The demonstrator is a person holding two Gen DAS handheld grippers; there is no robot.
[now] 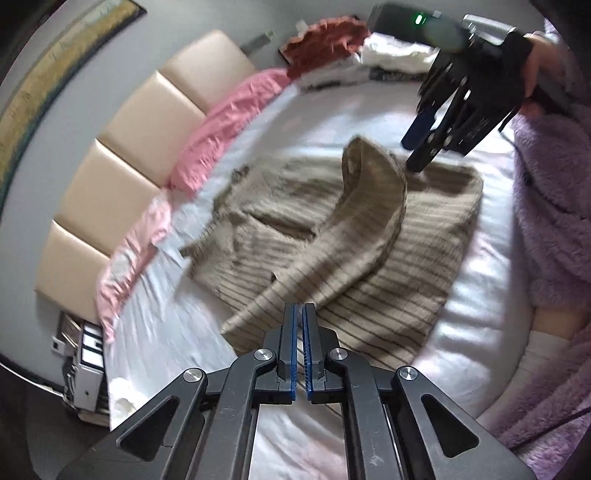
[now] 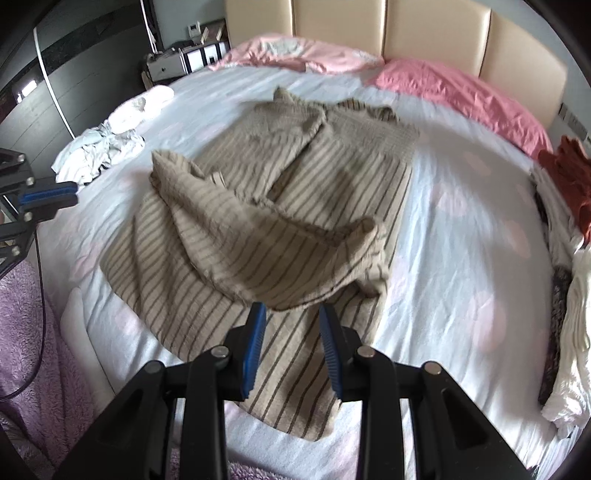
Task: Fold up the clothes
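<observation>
Beige striped garment [image 2: 258, 236]: lies spread on the white bed sheet [image 2: 461, 206], near the middle of the bed; both sleeves are laid across the body, one crossing diagonally, and the cloth is rumpled at the collar end.
Left gripper [image 1: 300, 332]: blue pads pressed together, or very nearly so, with no cloth seen between them; tips sit just over the hem edge nearest that camera.
Right gripper [image 2: 291, 332]: jaws spread, nothing held; poised just above the folded-over sleeve and lower body of the garment.
Step in hand: judged to be mid-fold, sleeves in and body not doubled over. Motion blur on the cloth suggests it is being handled or has just been let go; which of the two cannot be told.
Next move calls for: a grip on two matching corners of one end, lifted evenly so the sleeves do not slide out.
Risk: loose knit may drag and bunch on the sheet.
Surroundings: pink pillows [image 2: 454, 88] by the cream headboard [image 2: 424, 29]; other clothes [image 1: 354, 48] heaped at the bed edge; person in a lilac fleece robe [image 1: 550, 177].
</observation>
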